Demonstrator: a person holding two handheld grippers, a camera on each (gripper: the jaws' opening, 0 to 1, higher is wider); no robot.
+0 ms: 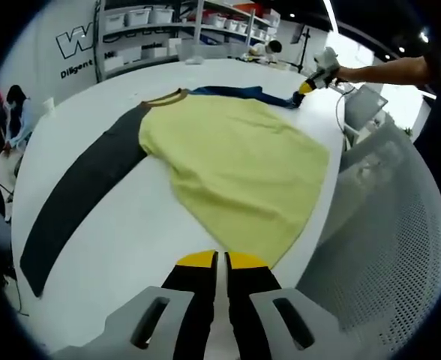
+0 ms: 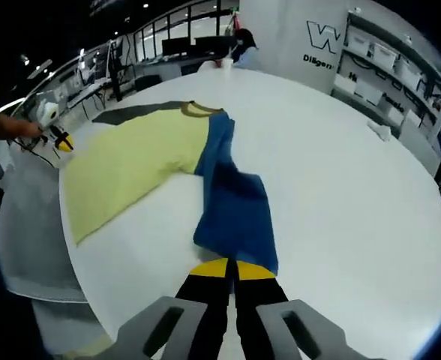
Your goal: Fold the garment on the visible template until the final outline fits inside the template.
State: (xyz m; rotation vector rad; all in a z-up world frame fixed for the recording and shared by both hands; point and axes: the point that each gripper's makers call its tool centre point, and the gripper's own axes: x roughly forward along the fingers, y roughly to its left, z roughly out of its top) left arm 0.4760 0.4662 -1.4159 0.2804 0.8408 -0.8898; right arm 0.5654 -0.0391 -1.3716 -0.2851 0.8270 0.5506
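Observation:
A long-sleeved shirt lies flat on the white table [image 1: 123, 247]. Its body is yellow [image 1: 235, 165], one sleeve is dark grey [image 1: 85, 195], and the other is blue [image 1: 235, 91]. My left gripper [image 1: 220, 259] is shut, its yellow tips just short of the shirt's hem, with no cloth seen between them. In the right gripper view the blue sleeve [image 2: 235, 202] is pulled away from the yellow body [image 2: 130, 165] and ends at my right gripper [image 2: 232, 268], which is shut on its cuff. That right gripper [image 1: 303, 88] also appears far off, and the left gripper [image 2: 59, 141] sits beside the hem corner.
The table's rounded edge runs close to the hem. A white perforated chair [image 1: 385, 247] stands beside it. Shelves with white bins [image 1: 153, 22] line the back wall, and a small white object [image 2: 378, 129] rests on the table. People sit at other tables [image 1: 265, 49].

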